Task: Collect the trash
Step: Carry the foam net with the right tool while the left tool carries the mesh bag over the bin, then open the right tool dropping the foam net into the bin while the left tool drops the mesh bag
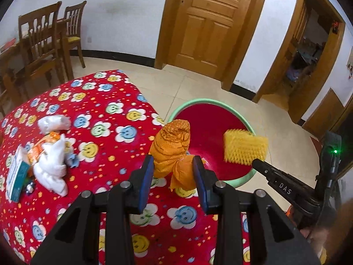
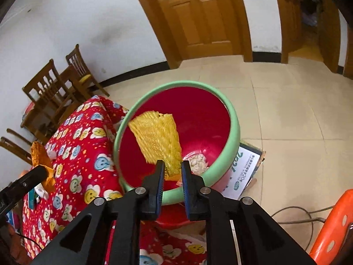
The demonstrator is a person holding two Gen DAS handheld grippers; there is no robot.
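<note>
Left tongs: left gripper point(image 1: 173, 172) has its blue-padded jaws partly closed on a crumpled orange wrapper point(image 1: 173, 152), pinched at the bunched lower end and held above the table's edge.
Right tongs: right gripper point(image 2: 172, 172) has its jaws nearly together, clamped on the bottom edge of a yellow ribbed foam net point(image 2: 157, 140) that hangs over the bin's mouth.
Writing, gripper: "DAS" in white letters on the right tool's black finger, as the left wrist view shows it.
Writing, floor: a white printed sheet point(image 2: 241, 174) with green characters and digits lies on the tiles just beside the bin; most of it is too small to read.
Writing, table: a white and teal carton point(image 1: 15, 174) carries print, blurred past reading.
Bin: round bin point(image 2: 236, 132) with pale green rim and red inside, standing on the floor against the table's side.
Bin contents: a pale crumpled wad point(image 2: 198, 162) at the bottom.
Table: red tablecloth point(image 1: 106, 110) patterned with smiley flowers.
Trash on the table: white crumpled tissue point(image 1: 51, 167), an orange and white packet point(image 1: 40, 146) and a clear plastic wrapper point(image 1: 54, 122), all near the carton, well apart from the bin.
Room: wooden chairs point(image 1: 47, 42) by the wall, a closed wooden door point(image 1: 209, 22).
</note>
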